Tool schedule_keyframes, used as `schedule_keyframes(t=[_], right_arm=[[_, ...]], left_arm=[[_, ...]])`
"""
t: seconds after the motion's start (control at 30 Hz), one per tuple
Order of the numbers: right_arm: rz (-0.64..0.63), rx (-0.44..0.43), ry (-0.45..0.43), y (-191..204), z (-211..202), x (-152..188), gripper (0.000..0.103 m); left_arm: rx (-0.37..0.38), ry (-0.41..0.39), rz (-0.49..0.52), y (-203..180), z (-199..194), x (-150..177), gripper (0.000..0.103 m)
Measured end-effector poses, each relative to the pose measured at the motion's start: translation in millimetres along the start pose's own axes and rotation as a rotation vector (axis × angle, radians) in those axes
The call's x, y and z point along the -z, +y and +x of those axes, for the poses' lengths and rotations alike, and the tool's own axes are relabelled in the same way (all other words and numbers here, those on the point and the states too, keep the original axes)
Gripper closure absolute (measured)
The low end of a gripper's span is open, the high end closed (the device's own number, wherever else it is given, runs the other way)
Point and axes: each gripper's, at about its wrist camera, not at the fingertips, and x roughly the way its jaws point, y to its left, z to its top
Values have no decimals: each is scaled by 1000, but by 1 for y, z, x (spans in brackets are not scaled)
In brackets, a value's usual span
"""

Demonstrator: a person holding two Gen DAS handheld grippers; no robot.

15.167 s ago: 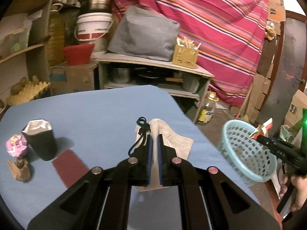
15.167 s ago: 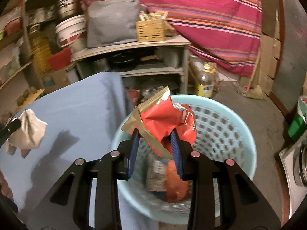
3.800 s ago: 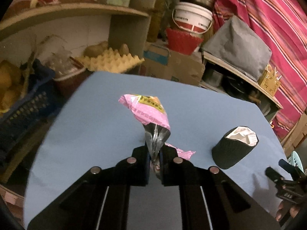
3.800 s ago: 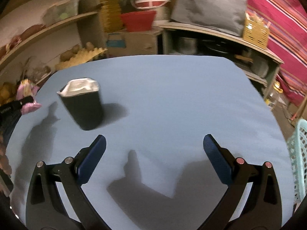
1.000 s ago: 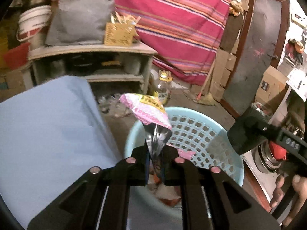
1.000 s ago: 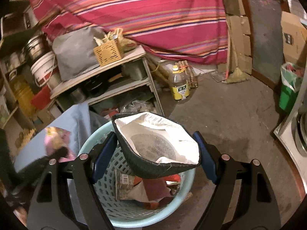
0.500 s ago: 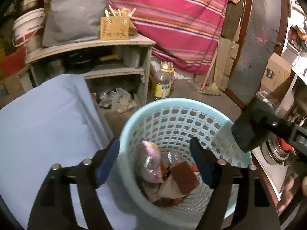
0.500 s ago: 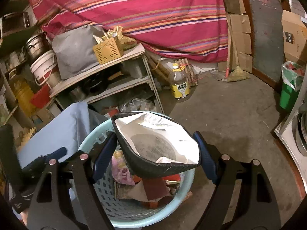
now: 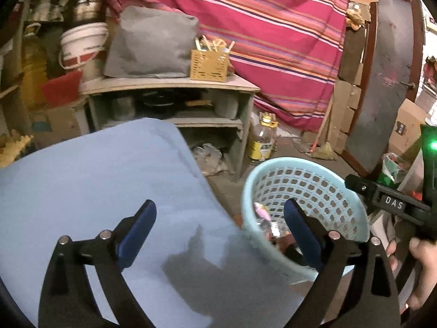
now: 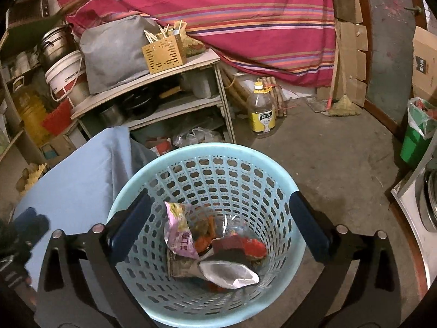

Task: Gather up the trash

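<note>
— Right wrist view: how did the right gripper (image 10: pixel 218 221) stand?

— Its jaws were spread wide and held nothing, one blue pad (image 10: pixel 128 227) at each side of the light blue laundry basket (image 10: pixel 191 153), directly above its mouth. Down in the basket lay the trash: a pink snack wrapper (image 10: pixel 179 232) leaning against the near-left wall, a black pouch with a silver lining (image 10: pixel 229 273) on top of the pile toward the front, and red wrappers (image 10: pixel 251 246) beside them.

— And the left gripper (image 9: pixel 218 229)?

— Also wide and empty. Its left finger was over the blue tablecloth (image 9: pixel 95 177), its right finger in front of the basket (image 9: pixel 300 164), which stood on the floor just beside the table's corner. The pink wrapper (image 9: pixel 260 207) showed inside it from that side too.

— What lay farther out?

— A grey wooden shelf (image 10: pixel 153 82) carried a grey cover (image 10: pixel 114 52) and a yellow utensil holder (image 10: pixel 164 53); a white bucket (image 10: pixel 65 79) stood to its left. A yellow-labelled bottle (image 10: pixel 261 114) stood on the concrete floor before a striped red cloth (image 10: pixel 218 8), and a green bin (image 10: pixel 415 139) stood far right. In the left wrist view the person's right hand (image 9: pixel 418 273) gripped the other tool's handle.
</note>
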Motion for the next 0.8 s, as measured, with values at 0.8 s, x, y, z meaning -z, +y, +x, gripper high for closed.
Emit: schedule_keyframes(t=[0.8], right_arm=[[-219,-155,-139,97,-113,86,4]], left_arm=[[-317,-186,-149,92,-198,97,4]])
